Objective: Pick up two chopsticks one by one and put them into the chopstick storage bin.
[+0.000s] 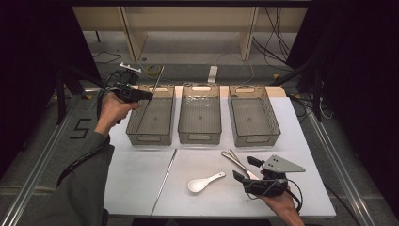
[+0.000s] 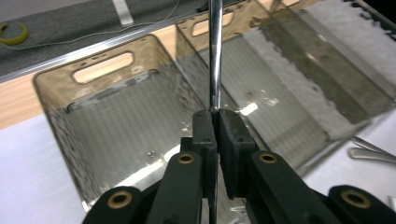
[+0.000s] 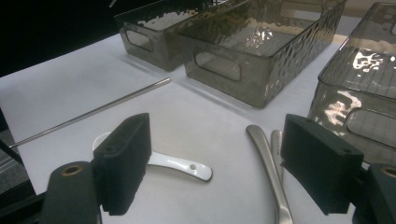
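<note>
Nearest you, your right gripper (image 1: 247, 168) rests near the front right of the table (image 1: 306, 141), jaws wide with nothing between them; just ahead of it lie the metal utensil handles (image 1: 237, 161), and the white spoon (image 1: 204, 182) sits to their left with bare table all around. A second metal rod (image 1: 164, 180) lies on the table left of the spoon, running from the front edge toward the bins. Farther on, three smoky bins stand side by side with narrow gaps. Your left gripper (image 2: 215, 122) is clamped on a thin metal rod (image 2: 215, 60) above the left bin (image 1: 150, 117), over its open top.
</note>
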A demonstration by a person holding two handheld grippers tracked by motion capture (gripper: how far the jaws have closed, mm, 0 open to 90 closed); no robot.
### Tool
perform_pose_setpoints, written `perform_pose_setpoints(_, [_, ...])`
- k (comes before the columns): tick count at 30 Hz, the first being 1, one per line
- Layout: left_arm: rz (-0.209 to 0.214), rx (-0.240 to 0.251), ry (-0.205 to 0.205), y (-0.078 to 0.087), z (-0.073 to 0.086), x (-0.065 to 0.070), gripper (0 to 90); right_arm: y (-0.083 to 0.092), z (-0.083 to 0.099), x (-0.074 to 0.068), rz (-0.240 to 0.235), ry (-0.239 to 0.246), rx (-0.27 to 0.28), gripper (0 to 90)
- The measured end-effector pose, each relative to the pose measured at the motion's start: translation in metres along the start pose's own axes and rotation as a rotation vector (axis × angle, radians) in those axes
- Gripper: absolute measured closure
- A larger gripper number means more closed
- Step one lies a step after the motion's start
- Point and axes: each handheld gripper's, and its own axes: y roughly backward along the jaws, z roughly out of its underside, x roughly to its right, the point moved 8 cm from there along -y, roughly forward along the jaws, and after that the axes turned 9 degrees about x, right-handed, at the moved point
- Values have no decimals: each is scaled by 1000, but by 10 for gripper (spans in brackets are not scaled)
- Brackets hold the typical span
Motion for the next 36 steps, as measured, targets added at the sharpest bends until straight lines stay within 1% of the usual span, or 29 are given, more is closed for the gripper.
perform_pose_setpoints(2, [-8,5,8,-3,0,-3,849,0,0,0,-2,-2,3,256])
perform_pose_setpoints(5, [-3,14,18,-6,0,-5,850,1,0,0,-2,-6,5,255])
perform_pose_setpoints(7, [-11,6,12,-9,2,-8,850,1,0,0,-2,-6,4,255])
perform_pose_setpoints(8, [-12,7,16,-10,3,-9,849,1,0,0,-2,-7,5,255])
perform_pose_setpoints(10, [-31,18,15,-13,4,-13,849,1,-1,0,-2,-6,4,255])
perform_pose_setpoints(12, [-35,21,26,-16,3,-16,849,0,0,0,-2,-6,3,255])
perform_pose_setpoints(15, [-44,36,25,-18,0,-17,849,0,0,0,-3,-4,3,255])
perform_pose_setpoints(19, [-69,30,15,-22,1,-21,849,0,0,0,-3,-5,3,254])
perform_pose_setpoints(22, [-95,25,3,-26,5,-26,849,1,0,0,-3,-8,6,255])
perform_pose_setpoints(24, [-104,22,-1,-28,9,-29,849,1,0,0,-3,-6,6,255])
perform_pose_setpoints(26, [-113,25,7,-29,13,-33,849,1,0,0,-4,-8,6,254])
perform_pose_setpoints(28, [-122,18,0,-31,18,-36,849,1,0,0,-3,-8,6,254])
perform_pose_setpoints(29, [-129,12,3,-32,22,-39,848,1,0,0,-2,-8,4,254])
perform_pose_setpoints(33, [-138,8,13,-36,30,-44,848,1,0,0,-3,-7,5,255])
perform_pose_setpoints(36, [-141,-1,6,-38,35,-45,847,1,0,0,-2,-7,2,255])
